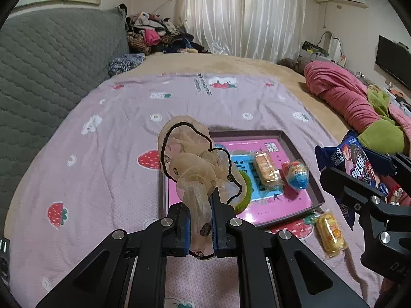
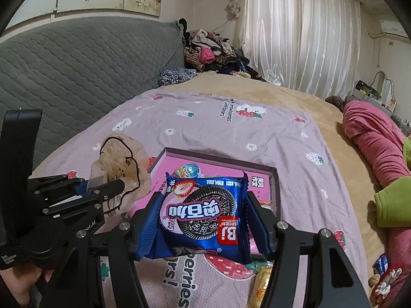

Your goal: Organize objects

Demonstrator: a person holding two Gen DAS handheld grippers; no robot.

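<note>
Left wrist view: we see the left gripper (image 1: pixel 200 215) clamped on a sheer beige hair scrunchie (image 1: pixel 191 164) with black trim, held up above the pink strawberry-print blanket (image 1: pixel 102 128). At 2 o'clock from it lies a shallow pink tray (image 1: pixel 298 148) holding a wrapped yellow cake (image 1: pixel 265 170), a blue-foil chocolate egg (image 1: pixel 296 175) and a green knitted ring (image 1: pixel 244 195), partly hidden behind the scrunchie. A second wrapped yellow cake (image 1: pixel 330 233) rests on the blanket just outside the tray's near corner, at 4 o'clock. The right gripper (image 1: pixel 359 179) enters at 3 o'clock.

Right wrist view: we record the right gripper (image 2: pixel 203 213) closed on a blue strawberry sandwich-cookie packet (image 2: pixel 203 213), held above the tray's (image 2: pixel 272 179) near edge. The left gripper (image 2: pixel 102 187) with the scrunchie (image 2: pixel 123 166) sits at 9 o'clock. The egg (image 2: pixel 187 170) peeks out at 12 o'clock, behind the packet.
</note>
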